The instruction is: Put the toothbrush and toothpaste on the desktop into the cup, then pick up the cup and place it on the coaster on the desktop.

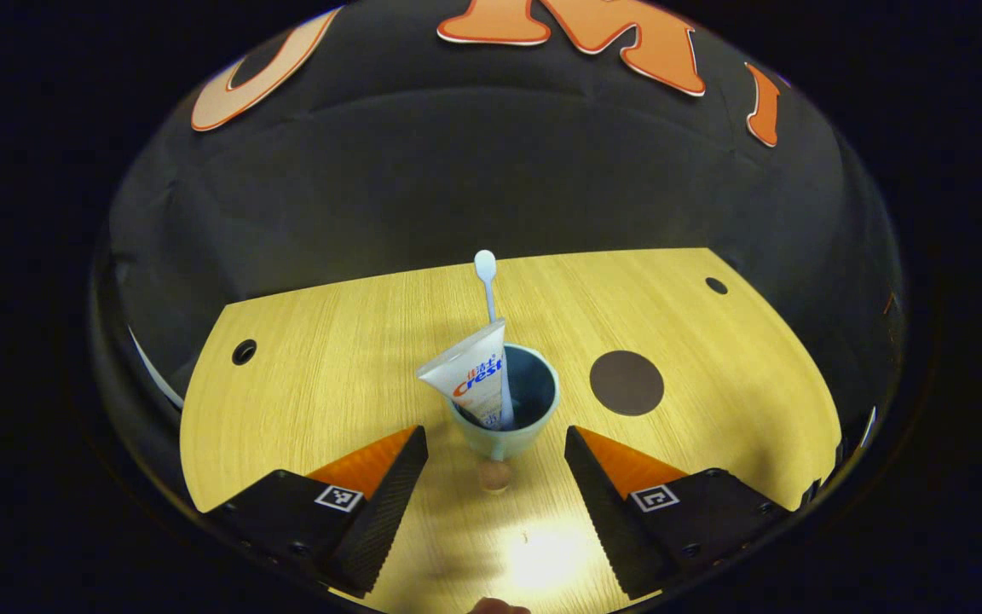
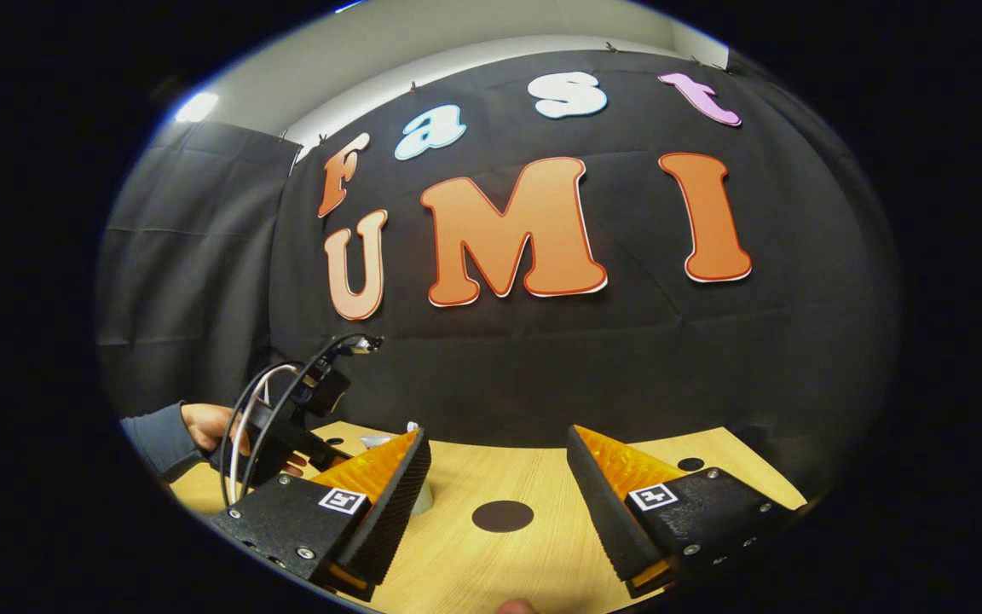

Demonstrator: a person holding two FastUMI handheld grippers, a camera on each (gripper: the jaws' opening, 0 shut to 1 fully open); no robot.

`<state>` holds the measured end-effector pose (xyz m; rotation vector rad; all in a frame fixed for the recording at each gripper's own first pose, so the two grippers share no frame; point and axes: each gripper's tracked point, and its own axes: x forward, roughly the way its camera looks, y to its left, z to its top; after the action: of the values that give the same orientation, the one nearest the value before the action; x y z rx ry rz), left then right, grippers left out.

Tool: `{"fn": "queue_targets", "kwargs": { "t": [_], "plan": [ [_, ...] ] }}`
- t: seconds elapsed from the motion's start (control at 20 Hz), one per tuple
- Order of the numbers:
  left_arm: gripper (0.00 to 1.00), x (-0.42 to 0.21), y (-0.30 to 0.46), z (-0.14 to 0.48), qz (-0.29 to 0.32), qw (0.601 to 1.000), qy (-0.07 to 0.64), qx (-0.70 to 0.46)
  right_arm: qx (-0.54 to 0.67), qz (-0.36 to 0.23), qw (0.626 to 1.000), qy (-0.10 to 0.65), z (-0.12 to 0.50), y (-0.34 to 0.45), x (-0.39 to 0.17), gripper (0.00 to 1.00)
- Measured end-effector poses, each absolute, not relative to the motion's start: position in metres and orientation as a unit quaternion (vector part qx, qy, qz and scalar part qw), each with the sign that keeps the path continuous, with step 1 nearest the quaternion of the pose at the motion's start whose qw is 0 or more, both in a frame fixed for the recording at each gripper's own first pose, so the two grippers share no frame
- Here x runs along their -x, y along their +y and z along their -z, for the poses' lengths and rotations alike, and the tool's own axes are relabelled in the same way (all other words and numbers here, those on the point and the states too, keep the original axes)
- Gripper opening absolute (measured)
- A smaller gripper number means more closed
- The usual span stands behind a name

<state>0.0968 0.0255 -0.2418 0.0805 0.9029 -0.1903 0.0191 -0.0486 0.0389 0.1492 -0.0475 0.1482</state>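
Wooden tabletop [image 1: 329, 384] carries the cup [image 1: 508, 405], toothbrush [image 1: 488, 290] and toothpaste [image 1: 470, 371] already inside, near the dark coaster [image 1: 626, 383]. Left claw [image 1: 496, 448] spread, flanking the cup; right claw [image 2: 498, 465] spread, aloft. Judgement: close squarely low on the wall, lift level.
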Motion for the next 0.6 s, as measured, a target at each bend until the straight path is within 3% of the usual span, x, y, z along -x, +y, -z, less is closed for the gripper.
{"fn": "queue_targets", "kwargs": {
  "t": [0.2,0.45,0.5,0.6],
  "plan": [
    [0.97,-0.096,0.015,0.266,0.108,0.863,0.492,-0.048,-0.037,-0.064,0.997,-0.039,-0.053,-0.067,0.001,0.96],
    [0.97,-0.099,0.018,0.279,0.084,0.838,0.536,-0.052,0.007,-0.043,0.997,-0.064,-0.076,-0.091,0.03,0.96],
    [0.96,-0.1,0.02,0.277,0.08,0.836,0.541,-0.053,0.012,-0.038,0.997,-0.067,-0.079,-0.095,0.035,1.0],
    [0.85,-0.106,0.027,0.272,0.07,0.83,0.549,-0.06,0.018,-0.032,0.997,-0.074,-0.081,-0.1,0.042,0.96]
  ]
}}
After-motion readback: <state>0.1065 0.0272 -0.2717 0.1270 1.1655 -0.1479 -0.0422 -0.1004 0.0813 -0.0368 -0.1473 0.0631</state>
